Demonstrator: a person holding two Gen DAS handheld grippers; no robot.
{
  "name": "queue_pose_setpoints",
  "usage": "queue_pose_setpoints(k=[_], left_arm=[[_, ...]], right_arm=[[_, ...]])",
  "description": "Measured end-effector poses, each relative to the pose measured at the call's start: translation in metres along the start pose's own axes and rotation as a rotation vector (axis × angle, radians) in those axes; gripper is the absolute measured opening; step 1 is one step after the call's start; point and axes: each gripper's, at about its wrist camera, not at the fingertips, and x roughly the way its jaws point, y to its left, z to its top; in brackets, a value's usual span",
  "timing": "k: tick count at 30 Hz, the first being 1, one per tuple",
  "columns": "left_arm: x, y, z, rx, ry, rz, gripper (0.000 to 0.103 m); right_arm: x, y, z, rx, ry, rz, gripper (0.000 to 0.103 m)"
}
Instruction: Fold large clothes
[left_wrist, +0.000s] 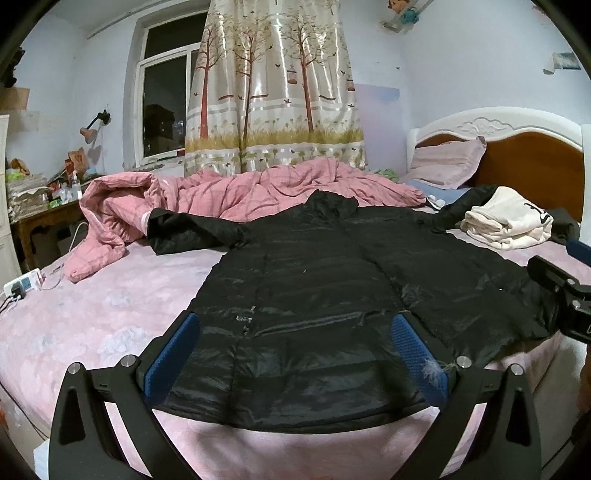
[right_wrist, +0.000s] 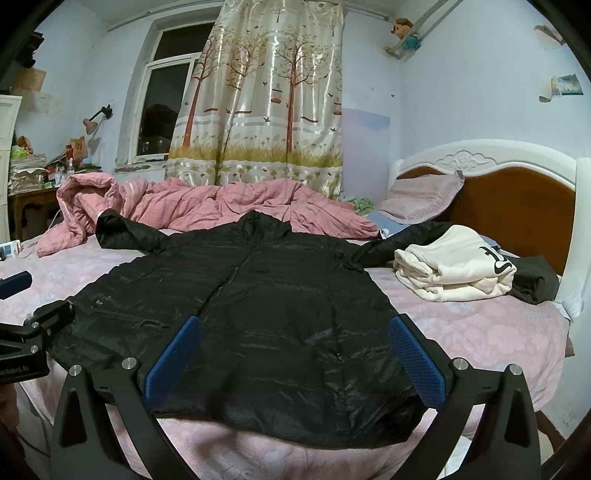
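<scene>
I have the bed (left_wrist: 92, 325) filling both views, its pink sheet bare at the near edge, and the black jacket (left_wrist: 314, 280) lies spread flat across it, front up, hem toward me and hood pointing away toward the rumpled pink quilt (left_wrist: 221, 192). Its long axis runs straight out from my grippers, hem to hood, with the sleeves thrown out to either side. The hem sits directly ahead of and just below both sets of jaws. My left gripper (left_wrist: 295, 350) faces the hem's left half, my right gripper (right_wrist: 295, 350) the right half, so each is about equally near its own corner. Both have their jaws wide apart and hold nothing. A folded cream garment (right_wrist: 454, 266) rests beside the right sleeve, near the headboard (right_wrist: 517, 199); I judge it clear of a first fold.
</scene>
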Motion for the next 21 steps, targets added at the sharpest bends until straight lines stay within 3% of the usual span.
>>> queue_pose_setpoints(k=[16, 21], left_arm=[[-0.006, -0.001, 0.002, 0.014, -0.037, -0.003, 0.103], [-0.011, -0.005, 0.001, 0.037, -0.079, 0.046, 0.103]], right_arm=[[-0.001, 0.007, -0.002, -0.002, 0.000, -0.005, 0.103], [-0.001, 0.007, -0.001, 0.001, 0.003, -0.005, 0.103]])
